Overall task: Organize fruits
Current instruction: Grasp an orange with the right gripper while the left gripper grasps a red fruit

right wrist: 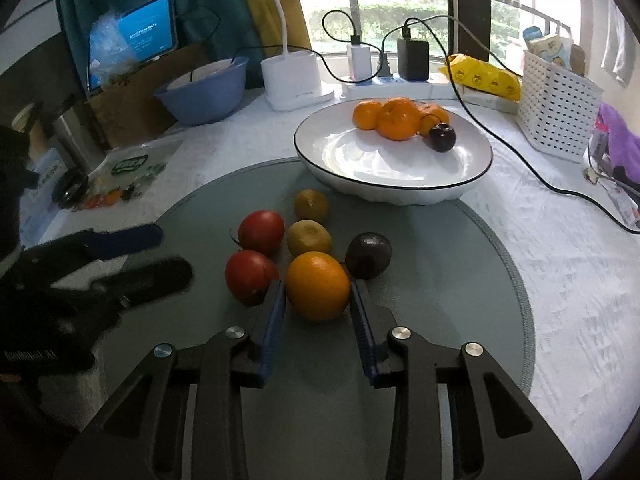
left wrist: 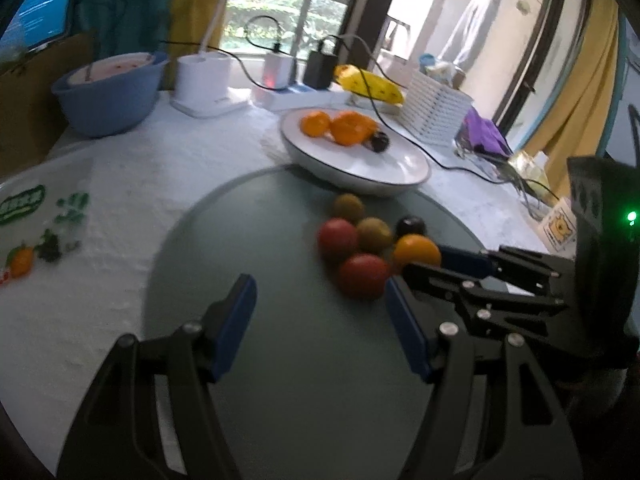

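The right gripper (right wrist: 318, 300) is shown with its 2 blue-padded fingers (right wrist: 272, 320) set narrowly on either side of the orange (right wrist: 317, 286), the pads lying at or just beside its flanks; full contact cannot be told. The orange rests on the grey round mat (right wrist: 460, 280), at the near edge of a cluster of 6 fruits. Just left of it lies a red fruit (right wrist: 249, 276), with a second red fruit (right wrist: 261, 231) behind; a dark plum (right wrist: 368, 255) sits just to the right, and 2 yellow-brown fruits (right wrist: 309, 237) lie farther back. The left finger stands in the narrow gap between the orange and the near red fruit.

The left gripper (left wrist: 320, 304) is held with fingers (left wrist: 236, 320) wide apart and empty, over a bare part of the mat to the left of the cluster. Open mat is seen in front of the cluster and to its right.

Beyond the mat's far edge stands the white plate (right wrist: 360, 168), dark-rimmed, carrying 3 oranges (right wrist: 396, 118) and 1 plum (right wrist: 442, 137) at its rear; its front half is bare. A black cable (right wrist: 520, 160) crosses the white surface (right wrist: 560, 260) to the plate's right.
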